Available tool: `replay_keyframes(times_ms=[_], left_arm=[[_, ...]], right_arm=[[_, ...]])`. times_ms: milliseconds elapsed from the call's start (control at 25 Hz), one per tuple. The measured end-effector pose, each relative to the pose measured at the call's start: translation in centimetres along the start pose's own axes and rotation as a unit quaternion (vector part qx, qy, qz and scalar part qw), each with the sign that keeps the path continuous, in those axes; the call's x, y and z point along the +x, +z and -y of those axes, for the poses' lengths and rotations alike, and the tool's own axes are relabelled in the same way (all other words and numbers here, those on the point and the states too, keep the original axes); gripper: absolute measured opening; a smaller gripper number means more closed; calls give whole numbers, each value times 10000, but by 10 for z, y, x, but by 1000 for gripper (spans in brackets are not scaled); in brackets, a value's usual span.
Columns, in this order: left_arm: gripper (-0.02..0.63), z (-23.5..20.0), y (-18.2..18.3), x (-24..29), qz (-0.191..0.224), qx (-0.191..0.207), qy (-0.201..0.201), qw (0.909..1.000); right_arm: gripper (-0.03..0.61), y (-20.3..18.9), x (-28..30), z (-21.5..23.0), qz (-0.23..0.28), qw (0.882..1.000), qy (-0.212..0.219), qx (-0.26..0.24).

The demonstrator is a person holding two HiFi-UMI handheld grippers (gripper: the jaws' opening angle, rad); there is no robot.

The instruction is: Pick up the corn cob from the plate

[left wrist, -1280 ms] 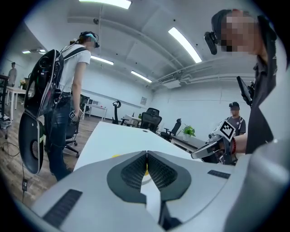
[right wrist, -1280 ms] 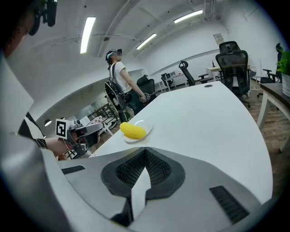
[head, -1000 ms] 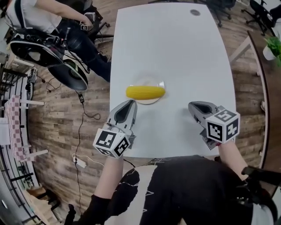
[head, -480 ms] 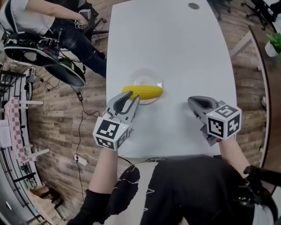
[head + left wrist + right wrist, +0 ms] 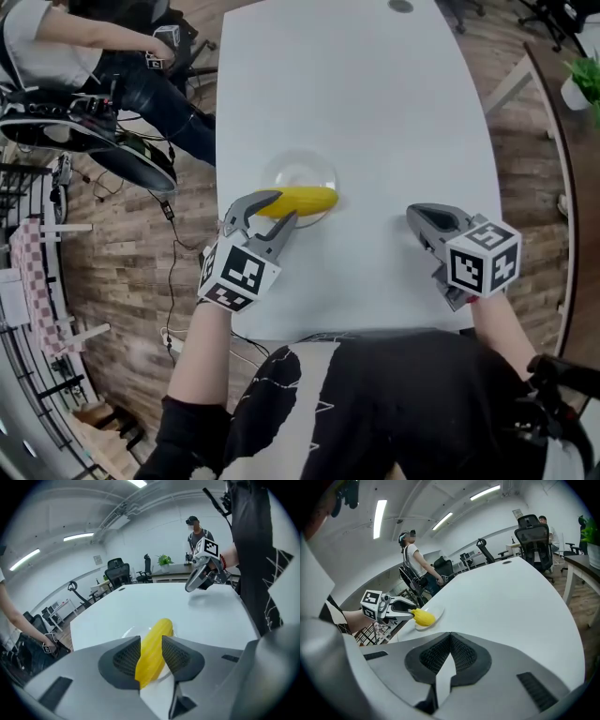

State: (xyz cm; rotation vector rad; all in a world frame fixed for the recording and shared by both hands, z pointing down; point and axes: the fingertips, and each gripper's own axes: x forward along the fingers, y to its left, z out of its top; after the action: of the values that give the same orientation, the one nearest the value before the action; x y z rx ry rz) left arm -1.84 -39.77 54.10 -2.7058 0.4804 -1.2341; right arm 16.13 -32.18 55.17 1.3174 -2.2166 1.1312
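A yellow corn cob (image 5: 298, 200) lies across a small clear plate (image 5: 302, 169) near the left edge of the white table (image 5: 375, 103). My left gripper (image 5: 279, 206) reaches in from the near side. Its jaws are opening and stand either side of the cob's left end; in the left gripper view the corn cob (image 5: 158, 632) fills the gap between the pads (image 5: 126, 657). The right gripper view shows the same straddle on the corn cob (image 5: 423, 617). My right gripper (image 5: 419, 218) hovers over bare table to the right, shut with nothing in it, pads together (image 5: 450, 651).
A person (image 5: 84, 42) sits beyond the table's left edge, with cables on the wooden floor (image 5: 173, 211). The table's near edge runs just behind both grippers. A potted plant (image 5: 579, 98) stands at the far right. Office chairs (image 5: 532, 534) stand past the far end.
My left gripper moved forward and down to the plate, rolled over, and went from shut to jaws parted round the corn's left end. The right gripper drifted slightly.
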Motion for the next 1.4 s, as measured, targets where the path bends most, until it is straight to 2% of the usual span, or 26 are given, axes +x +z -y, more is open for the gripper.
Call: replay_keyframes(times_ms=[80,200,360,680,1080,1400], left_arm=[[141,2,-3,3,-187,334,-114,9992],[190,6,-8,8,-464,816,-324,9951],[208,8,-11,15,-650,1089,-638,9899],[229,9,-13,28,-789,1210,-1074,9837],[235,13,-14,30,-882,1442,-1153,9788],[239,13,-20,34,-1195,1985,-1285,9643]], right_arm=[[12,-1,0,0,1,10000,15,7],[12,-3,0,1,-10,10000,3,14],[12,-4,1,1,-15,10000,-7,66],[12,-6,1,4,-46,10000,-23,73],[12,-8,3,5,-71,9999,-11,118],[12,-10,5,5,-122,9999,-3,99]])
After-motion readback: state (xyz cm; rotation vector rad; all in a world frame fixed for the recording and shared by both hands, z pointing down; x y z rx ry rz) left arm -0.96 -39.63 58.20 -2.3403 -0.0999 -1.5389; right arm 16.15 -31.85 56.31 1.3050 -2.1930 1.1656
